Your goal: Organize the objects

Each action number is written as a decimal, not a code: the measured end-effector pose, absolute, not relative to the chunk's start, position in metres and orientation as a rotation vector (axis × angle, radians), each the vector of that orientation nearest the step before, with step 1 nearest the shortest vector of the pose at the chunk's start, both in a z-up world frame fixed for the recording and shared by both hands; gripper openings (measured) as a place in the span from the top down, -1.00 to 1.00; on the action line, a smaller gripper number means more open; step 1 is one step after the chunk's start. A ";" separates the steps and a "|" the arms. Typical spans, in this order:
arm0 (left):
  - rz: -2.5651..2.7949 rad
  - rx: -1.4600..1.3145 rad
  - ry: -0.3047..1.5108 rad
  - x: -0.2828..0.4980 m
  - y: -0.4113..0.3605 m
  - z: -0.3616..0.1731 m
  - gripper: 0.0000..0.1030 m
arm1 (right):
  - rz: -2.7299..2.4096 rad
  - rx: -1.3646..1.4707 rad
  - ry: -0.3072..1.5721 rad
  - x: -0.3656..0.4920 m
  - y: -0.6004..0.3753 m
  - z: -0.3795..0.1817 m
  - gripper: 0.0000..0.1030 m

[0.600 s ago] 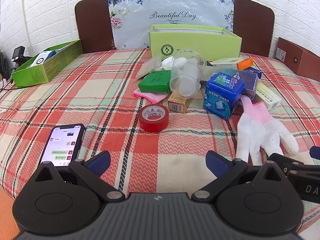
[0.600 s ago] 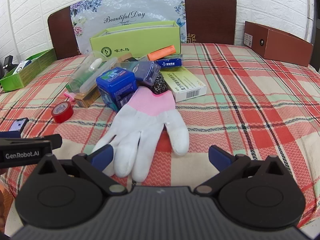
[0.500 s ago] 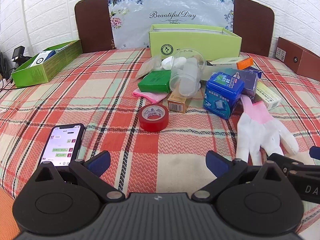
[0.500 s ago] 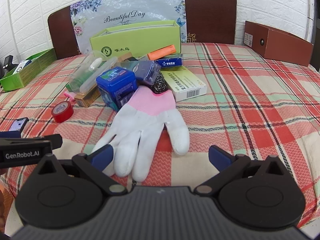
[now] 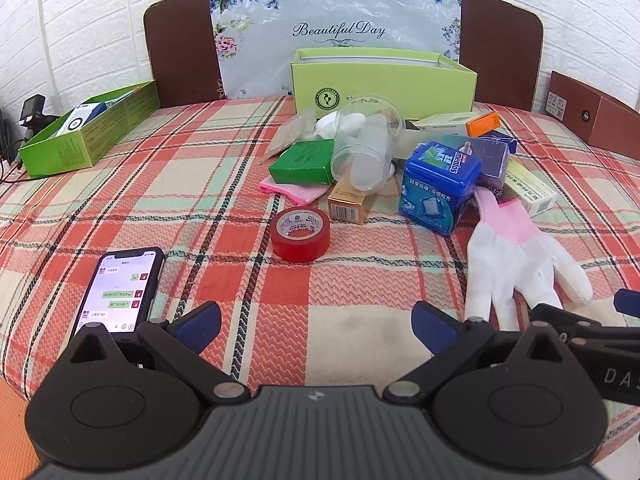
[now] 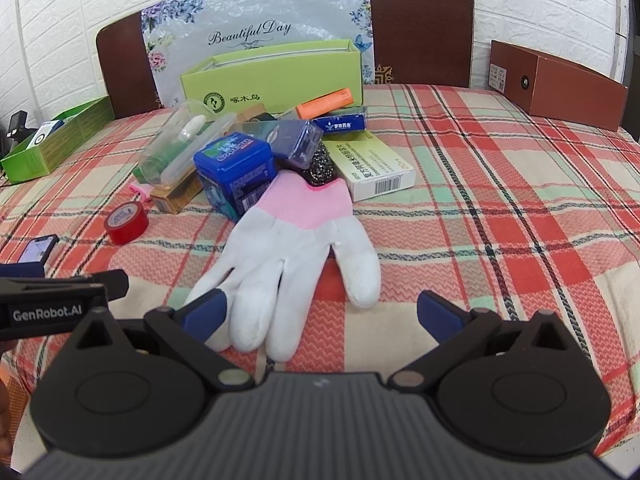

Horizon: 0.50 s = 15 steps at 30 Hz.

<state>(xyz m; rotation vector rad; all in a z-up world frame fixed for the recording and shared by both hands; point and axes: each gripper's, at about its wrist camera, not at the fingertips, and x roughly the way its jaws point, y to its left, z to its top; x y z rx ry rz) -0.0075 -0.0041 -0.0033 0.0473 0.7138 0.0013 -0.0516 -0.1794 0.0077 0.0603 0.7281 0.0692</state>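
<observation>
You're barely started: both your left gripper [image 5: 316, 326] and right gripper [image 6: 322, 316] sit spread wide, holding nothing. The pile [image 5: 384, 160] sits mid-bed, the white glove [image 6: 288, 264] right at your right fingertips, the red tape [image 5: 301, 233] loose, and the lime box [image 5: 384, 80] waits behind. Plaid bedspread [image 5: 200, 200], brown headboard [image 6: 420, 28], white brick wall [image 5: 80, 20].

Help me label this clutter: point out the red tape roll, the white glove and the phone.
red tape roll [image 5: 301, 233], left wrist view, top face.
white glove [image 6: 294, 256], right wrist view, palm.
phone [image 5: 118, 290], left wrist view, lit screen.
</observation>
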 end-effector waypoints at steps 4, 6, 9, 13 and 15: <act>0.004 0.041 0.718 -0.006 -0.002 -0.003 -1.00 | 0.070 0.061 0.727 -0.052 -0.179 0.007 -1.00; 0.005 0.038 0.721 -0.006 -0.001 -0.003 -1.00 | 0.071 0.060 0.729 -0.052 -0.179 0.008 -1.00; 0.004 0.038 0.721 -0.006 -0.001 -0.003 -1.00 | 0.073 0.059 0.733 -0.051 -0.178 0.008 -1.00; 0.004 0.039 0.722 -0.006 -0.001 -0.002 -1.00 | 0.077 0.057 0.734 -0.051 -0.178 0.009 -1.00; 0.004 0.038 0.721 -0.006 0.000 -0.002 -1.00 | 0.076 0.058 0.734 -0.051 -0.178 0.008 -1.00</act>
